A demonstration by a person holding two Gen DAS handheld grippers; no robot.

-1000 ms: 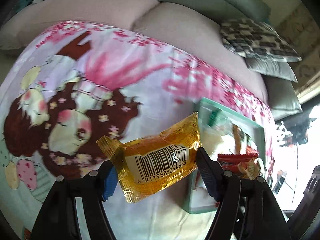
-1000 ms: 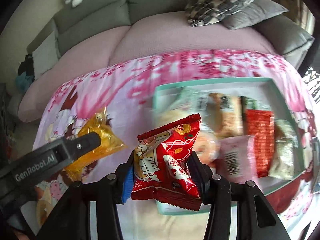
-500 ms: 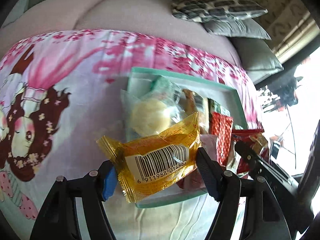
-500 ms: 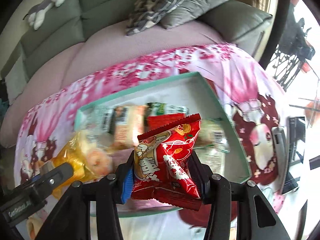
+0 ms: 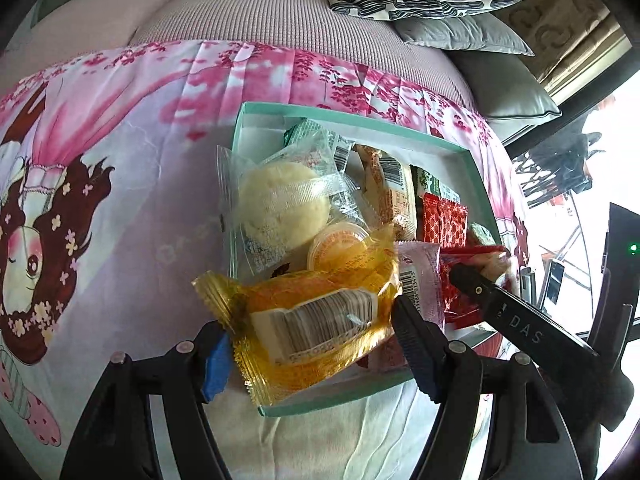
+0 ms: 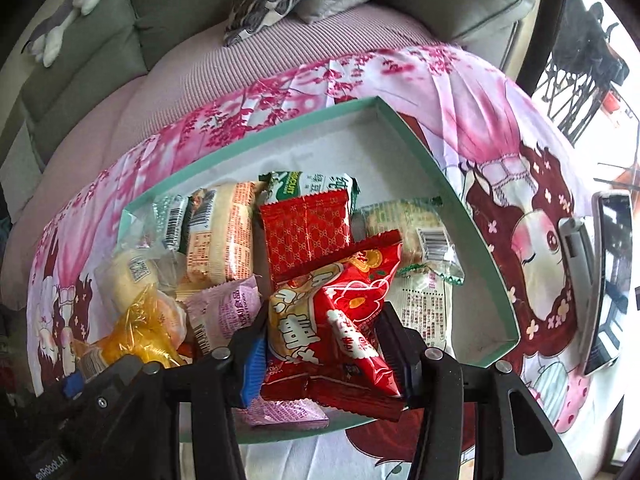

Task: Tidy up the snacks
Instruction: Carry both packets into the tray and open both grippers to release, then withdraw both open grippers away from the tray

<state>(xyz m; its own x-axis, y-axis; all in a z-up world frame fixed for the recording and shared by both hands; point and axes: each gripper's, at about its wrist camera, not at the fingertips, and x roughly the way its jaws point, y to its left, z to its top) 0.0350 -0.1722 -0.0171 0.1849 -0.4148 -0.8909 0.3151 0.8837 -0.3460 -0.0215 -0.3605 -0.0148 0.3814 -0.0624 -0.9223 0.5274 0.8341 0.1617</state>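
The left hand-held gripper (image 5: 310,334) is clenched on a yellow snack packet (image 5: 316,320), and the packet's long axis runs across the fingers, from one side to the other. The right hand-held gripper (image 6: 324,346) grips a red snack packet (image 6: 340,316) in the same manner. Both packets hang above the near edge of the teal box (image 6: 476,232), which lies on the pink cartoon-print cloth (image 5: 100,184).

The box extends straight ahead of both grippers. Its left half is already crowded: a wrapped bun (image 5: 280,204) and a small jelly cup (image 5: 340,242) lie just in front of the yellow packet. The free white floor is at the far right corner, ahead and to the right of the red packet. I judge the right hand-held gripper is nearer to this free space, so the red packet has the easier drop; the yellow one would probably land on top of other snacks.
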